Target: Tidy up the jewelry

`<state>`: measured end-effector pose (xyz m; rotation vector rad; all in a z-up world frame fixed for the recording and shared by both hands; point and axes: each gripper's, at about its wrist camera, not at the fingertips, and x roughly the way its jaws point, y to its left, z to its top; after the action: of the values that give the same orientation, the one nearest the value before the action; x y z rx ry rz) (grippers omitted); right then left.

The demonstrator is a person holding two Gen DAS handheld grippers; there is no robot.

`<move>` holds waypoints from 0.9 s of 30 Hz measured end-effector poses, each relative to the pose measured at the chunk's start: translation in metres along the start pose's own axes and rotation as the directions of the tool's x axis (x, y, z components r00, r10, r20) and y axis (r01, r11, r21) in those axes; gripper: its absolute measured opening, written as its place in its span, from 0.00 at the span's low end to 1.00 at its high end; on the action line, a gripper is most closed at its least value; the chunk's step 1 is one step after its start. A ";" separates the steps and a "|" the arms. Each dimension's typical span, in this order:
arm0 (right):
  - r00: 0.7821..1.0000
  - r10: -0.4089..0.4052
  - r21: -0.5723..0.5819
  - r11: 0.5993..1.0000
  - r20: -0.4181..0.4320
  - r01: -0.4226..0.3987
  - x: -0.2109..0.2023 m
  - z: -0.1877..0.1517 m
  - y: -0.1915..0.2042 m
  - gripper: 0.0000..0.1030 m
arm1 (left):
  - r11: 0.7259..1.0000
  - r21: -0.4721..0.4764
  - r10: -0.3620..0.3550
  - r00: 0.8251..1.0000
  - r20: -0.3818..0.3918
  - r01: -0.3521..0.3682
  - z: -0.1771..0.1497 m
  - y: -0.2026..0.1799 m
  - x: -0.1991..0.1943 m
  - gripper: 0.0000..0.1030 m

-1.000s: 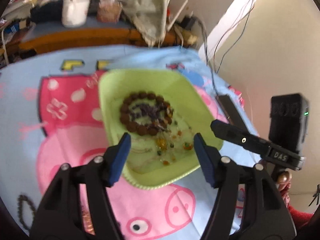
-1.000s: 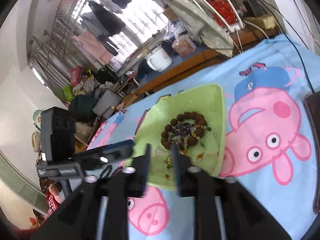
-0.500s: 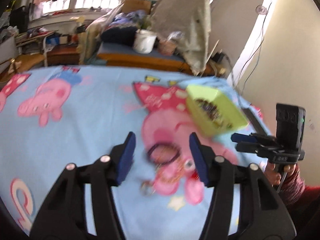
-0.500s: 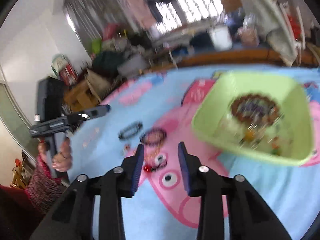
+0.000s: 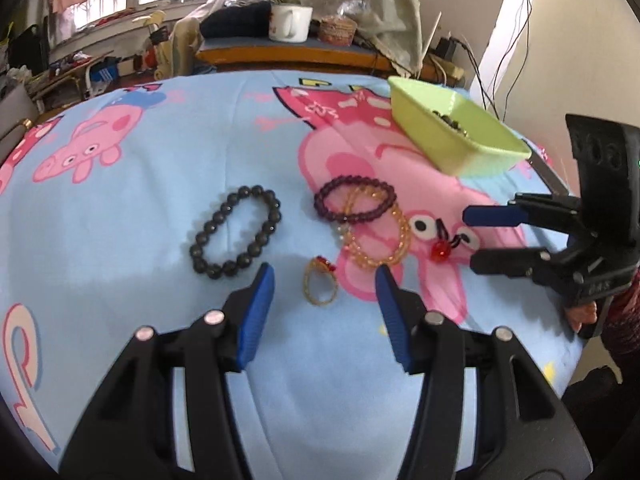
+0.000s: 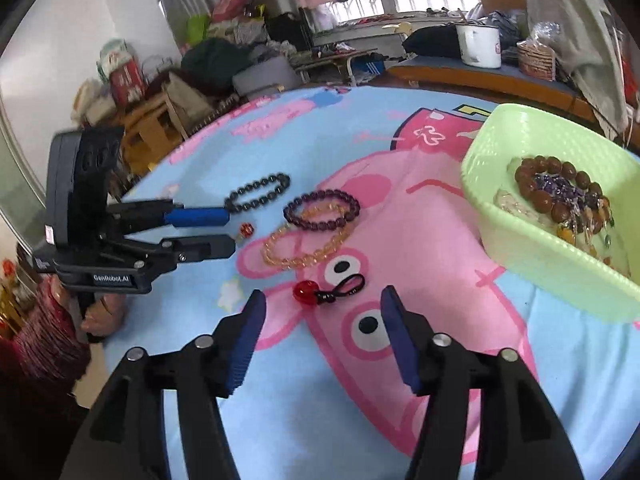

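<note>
Loose jewelry lies on the cartoon-print cloth: a black bead bracelet [image 5: 236,231], a purple bead bracelet [image 5: 355,199] overlapping an amber bead bracelet [image 5: 378,236], a small gold ring-like piece with a red stone [image 5: 319,281], and a red bead on a black loop [image 6: 328,291]. A green basket [image 6: 532,248] holds a brown bead bracelet [image 6: 556,186] and other pieces. My left gripper [image 5: 324,286] is open just before the gold piece. My right gripper [image 6: 322,306] is open around the red bead.
The basket also shows at the far right in the left wrist view [image 5: 452,136]. A wooden bench with a white mug [image 5: 290,22] stands behind the bed. Clutter and furniture lie beyond the bed's left edge [image 6: 160,120].
Both grippers swung away from above the basket to the loose jewelry on the cloth. The right gripper opened wider. The views have steadied.
</note>
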<state>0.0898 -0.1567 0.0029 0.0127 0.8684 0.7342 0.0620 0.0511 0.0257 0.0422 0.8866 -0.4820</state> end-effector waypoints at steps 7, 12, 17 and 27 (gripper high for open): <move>0.995 -0.098 -0.110 0.990 -0.033 0.094 0.018 -0.001 0.017 0.25 | 0.997 0.065 0.052 0.998 -0.027 -0.050 0.006 -0.009 0.017 0.11; 0.994 -0.099 -0.180 0.979 -0.037 0.091 0.019 -0.006 0.024 0.00 | 0.998 0.060 -0.008 0.999 -0.032 0.010 -0.002 -0.016 0.010 0.10; 0.999 -0.035 -0.127 0.991 0.015 0.036 -0.005 -0.011 0.012 0.00 | 0.994 0.035 -0.104 0.994 -0.038 0.105 0.002 -0.030 0.003 0.10; 0.951 -0.117 0.216 0.975 0.286 0.055 -0.105 0.001 -0.093 0.00 | 0.934 0.084 -0.351 0.936 0.018 0.348 0.105 -0.101 0.017 0.11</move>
<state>0.1005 -0.2895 0.0487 0.2626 0.6474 0.5399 0.1057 -0.0695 0.0961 -0.0520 0.8447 -0.8493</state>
